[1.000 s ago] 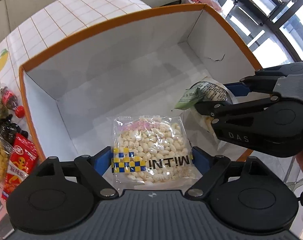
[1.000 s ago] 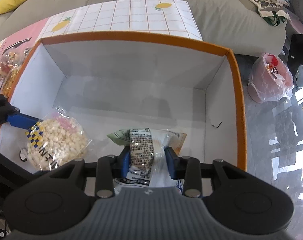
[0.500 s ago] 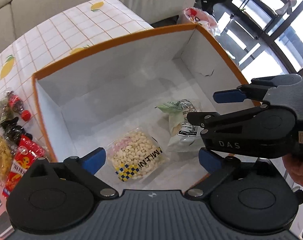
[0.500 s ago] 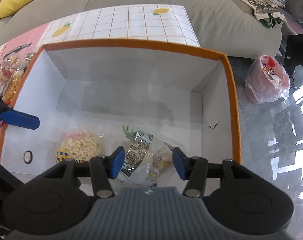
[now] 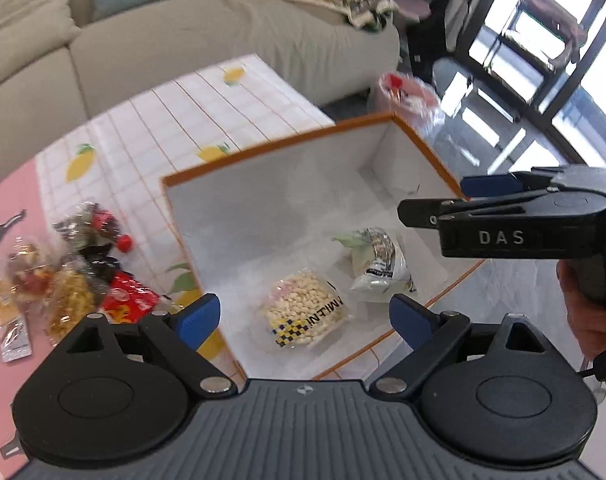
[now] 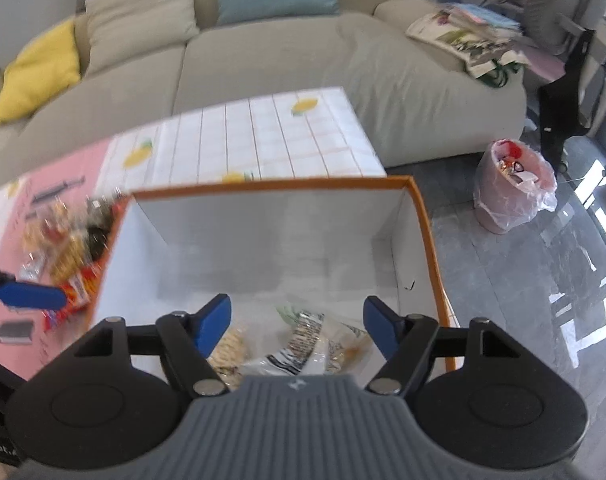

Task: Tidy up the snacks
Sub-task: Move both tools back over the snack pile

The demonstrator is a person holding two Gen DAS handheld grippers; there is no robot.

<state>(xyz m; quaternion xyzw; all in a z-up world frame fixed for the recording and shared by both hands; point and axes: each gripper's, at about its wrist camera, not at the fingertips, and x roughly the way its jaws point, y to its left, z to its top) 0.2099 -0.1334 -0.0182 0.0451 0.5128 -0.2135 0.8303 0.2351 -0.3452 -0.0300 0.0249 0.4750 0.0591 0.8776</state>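
An orange-rimmed white box [image 5: 271, 148] [image 6: 271, 188] stands on the table. On its floor lie a clear bag of pale puffed snacks [image 5: 303, 314] [image 6: 229, 350] and a white and green snack packet [image 5: 377, 264] [image 6: 315, 344]. My left gripper [image 5: 303, 316] hangs open above the box's near edge, nothing between its fingers. My right gripper [image 6: 297, 322] is above the packet with its jaws still opening and not touching it. It also shows from the side in the left wrist view, right gripper [image 5: 479, 200].
Several loose snack packs [image 5: 75, 276] [image 6: 67, 252] lie on the pink and white lemon-print tablecloth [image 5: 175, 128] left of the box. A beige sofa [image 6: 303, 60] stands behind the table. A lined waste bin [image 6: 511, 184] sits on the floor at the right.
Both grippers let go of their bags, opened wide and rose out of the box. The puffed-snack bag and the packet now lie on the box floor.
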